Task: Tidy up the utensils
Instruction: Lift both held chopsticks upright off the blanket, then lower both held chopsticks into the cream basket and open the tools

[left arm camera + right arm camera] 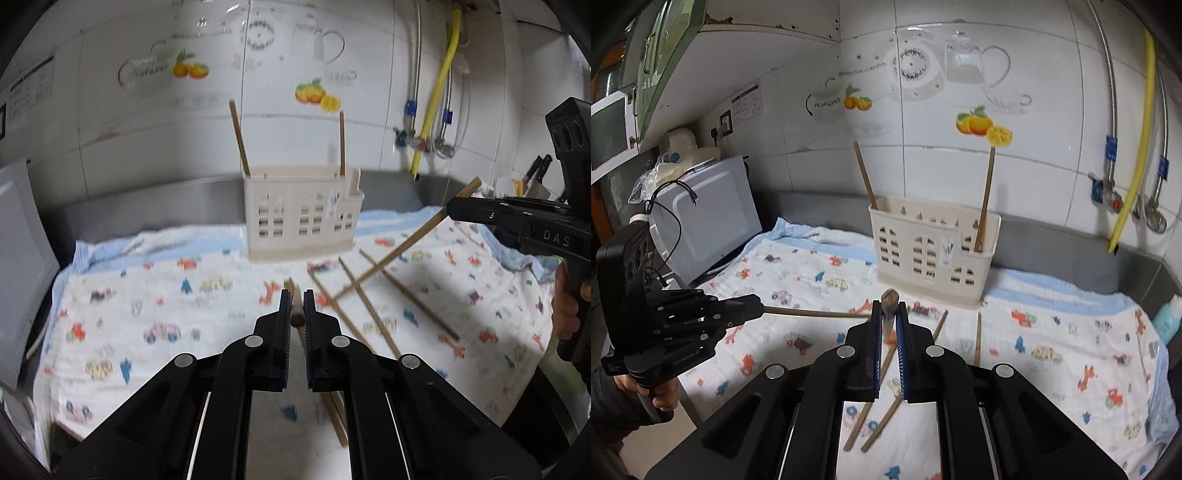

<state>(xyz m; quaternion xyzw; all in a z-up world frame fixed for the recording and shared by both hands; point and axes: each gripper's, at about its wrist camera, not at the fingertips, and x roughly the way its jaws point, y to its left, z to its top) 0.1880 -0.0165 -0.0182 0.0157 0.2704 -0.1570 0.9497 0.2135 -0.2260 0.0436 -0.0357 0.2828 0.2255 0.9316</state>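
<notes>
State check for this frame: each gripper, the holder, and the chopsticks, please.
Left gripper: shut on a chopstick, lifted off the cloth.
Right gripper: shut on a chopstick, raised at a slant.
Utensil holder: upright on the patterned cloth, two chopsticks standing in it, one at each end.
Loose chopsticks: several lying on the cloth, some crossed.

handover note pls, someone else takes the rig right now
Left gripper: shut on a chopstick.
Right gripper: shut on a chopstick.
Done: two chopsticks stand in the beige holder, one at each end.
Left: put both held ones in the holder, then the few loose chopsticks lying on the printed cloth in front of it.
</notes>
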